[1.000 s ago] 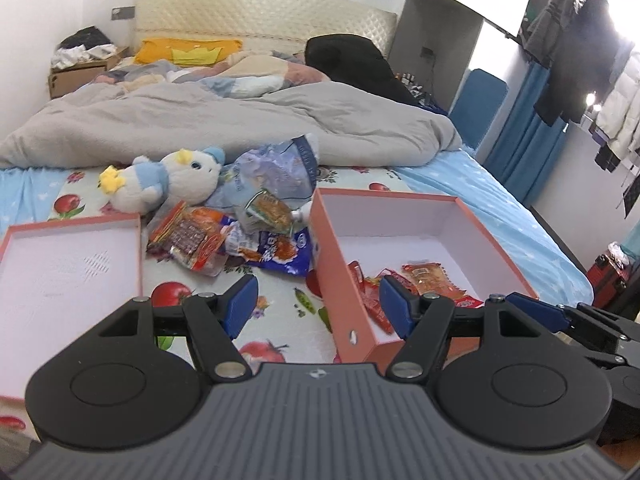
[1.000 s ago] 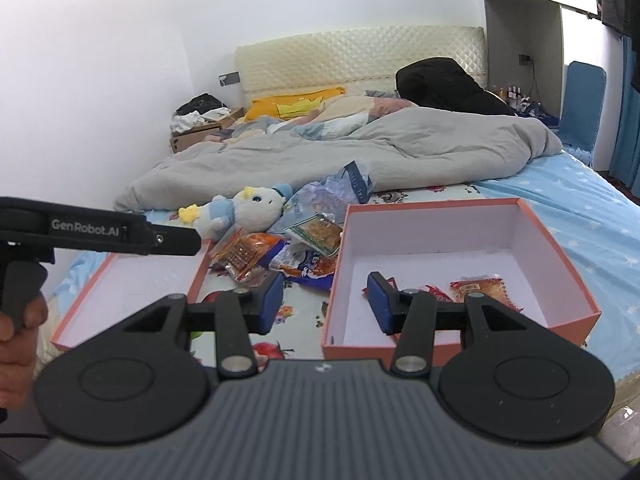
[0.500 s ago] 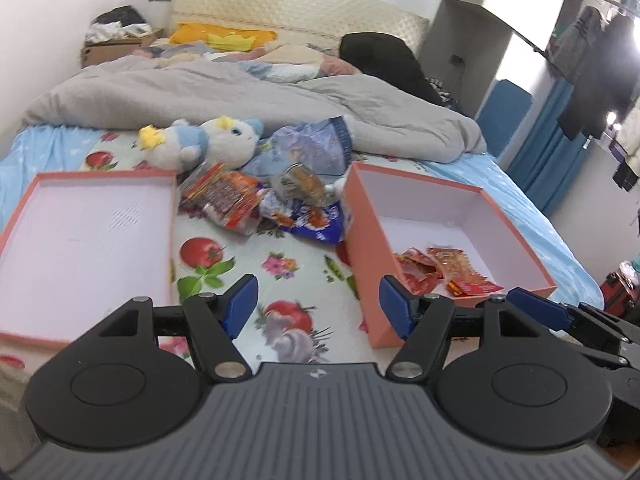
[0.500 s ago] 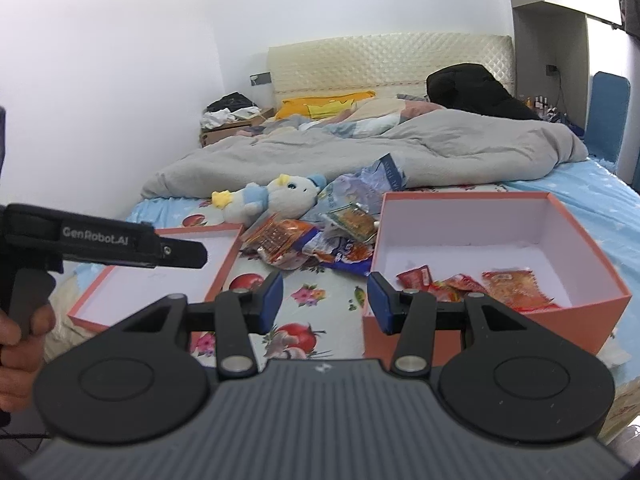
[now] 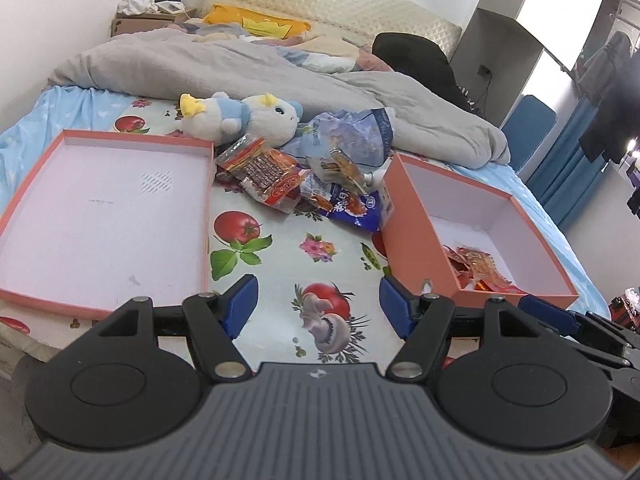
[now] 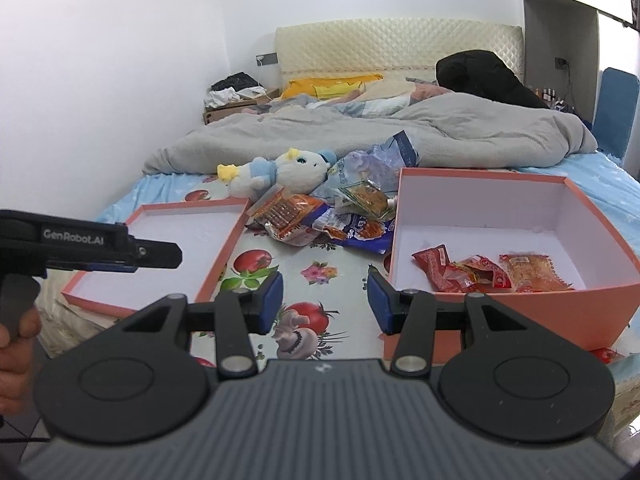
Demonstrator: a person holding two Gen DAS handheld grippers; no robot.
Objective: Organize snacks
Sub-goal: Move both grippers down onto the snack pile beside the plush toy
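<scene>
Since the earlier frames both cameras have come lower and closer to the bed, so the printed sheet (image 5: pixel 280 240) fills more of each view and the inside of the deep box is better visible.

The left hand-held gripper (image 5: pixel 318 306) is released: its blue pads stand wide apart over the mushroom and tomato print, with nothing between them. The right hand-held gripper (image 6: pixel 322 304) is also released, with a narrower gap and nothing in it. In the right wrist view the left one shows at the left edge as a black bar, held by a hand (image 6: pixel 16 344).

The loose snacks lie in a pile (image 5: pixel 304 180) on the sheet, between the two orange boxes and just in front of a plush toy (image 5: pixel 240 116). On top is a red packet (image 6: pixel 286 216), beside it a blue and white bag (image 6: pixel 352 230). The shallow tray (image 5: pixel 12 216) is on the left side. The deep box (image 6: pixel 520 312) on the right holds several red and orange packets (image 6: pixel 480 270) on its white floor. A grey blanket (image 5: pixel 240 68) lies behind everything.
</scene>
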